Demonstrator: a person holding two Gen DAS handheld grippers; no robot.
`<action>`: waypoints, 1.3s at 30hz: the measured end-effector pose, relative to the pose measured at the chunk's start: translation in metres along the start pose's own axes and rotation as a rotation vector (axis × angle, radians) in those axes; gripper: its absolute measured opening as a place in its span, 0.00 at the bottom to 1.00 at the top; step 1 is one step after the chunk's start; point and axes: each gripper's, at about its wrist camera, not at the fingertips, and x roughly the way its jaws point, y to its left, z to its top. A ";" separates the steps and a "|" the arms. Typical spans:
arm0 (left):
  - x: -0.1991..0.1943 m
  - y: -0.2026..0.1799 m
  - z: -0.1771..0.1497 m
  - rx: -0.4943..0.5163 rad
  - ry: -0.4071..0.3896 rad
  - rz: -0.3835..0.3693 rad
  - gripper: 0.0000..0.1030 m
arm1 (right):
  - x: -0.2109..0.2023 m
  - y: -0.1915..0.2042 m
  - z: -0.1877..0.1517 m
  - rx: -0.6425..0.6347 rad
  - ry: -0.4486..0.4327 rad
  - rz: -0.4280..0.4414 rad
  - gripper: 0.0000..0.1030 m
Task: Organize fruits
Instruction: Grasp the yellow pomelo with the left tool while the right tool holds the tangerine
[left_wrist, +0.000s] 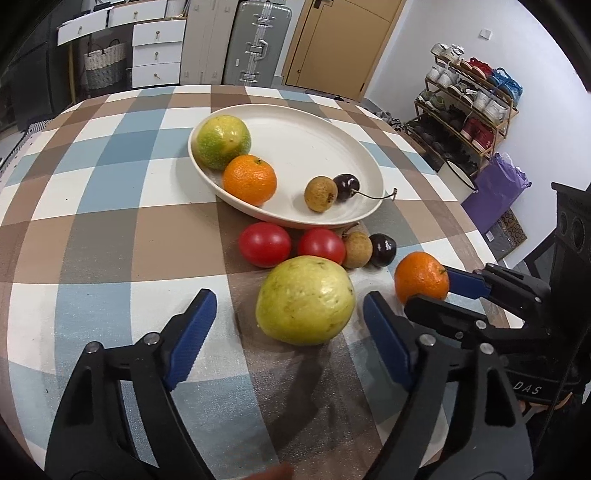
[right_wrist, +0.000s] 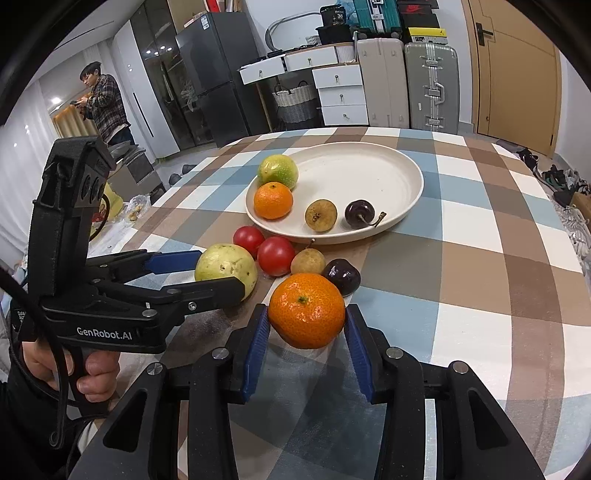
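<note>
A cream plate (left_wrist: 325, 140) (right_wrist: 369, 173) holds a green-yellow citrus (left_wrist: 222, 141), a tangerine (left_wrist: 250, 180), a longan (left_wrist: 320, 194) and a dark cherry (left_wrist: 346, 187). On the cloth in front lie two red tomatoes (left_wrist: 264, 244) (left_wrist: 321, 245), a longan (left_wrist: 357, 249), a dark cherry (left_wrist: 383, 250) and a big yellow-green guava (left_wrist: 305, 299) (right_wrist: 226, 267). My left gripper (left_wrist: 290, 328) (right_wrist: 207, 271) is open with its jaws either side of the guava. My right gripper (right_wrist: 306, 328) (left_wrist: 437, 286) is shut on a tangerine (right_wrist: 306, 310) (left_wrist: 421, 277) at the table surface.
The round table has a checked cloth (left_wrist: 110, 206). A shoe rack (left_wrist: 469, 107) and purple bag (left_wrist: 495, 192) stand to the right. Drawers and suitcases (right_wrist: 430, 85) line the far wall. A person (right_wrist: 105, 103) stands far left.
</note>
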 end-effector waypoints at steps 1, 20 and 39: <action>-0.001 0.000 -0.001 0.004 -0.006 -0.002 0.71 | 0.000 0.000 0.000 0.000 0.000 0.001 0.41; -0.015 -0.004 -0.006 0.032 -0.048 -0.079 0.49 | -0.001 0.002 0.003 -0.006 -0.017 -0.003 0.41; -0.053 0.002 0.016 0.022 -0.148 -0.042 0.49 | -0.017 0.004 0.024 -0.013 -0.097 0.005 0.41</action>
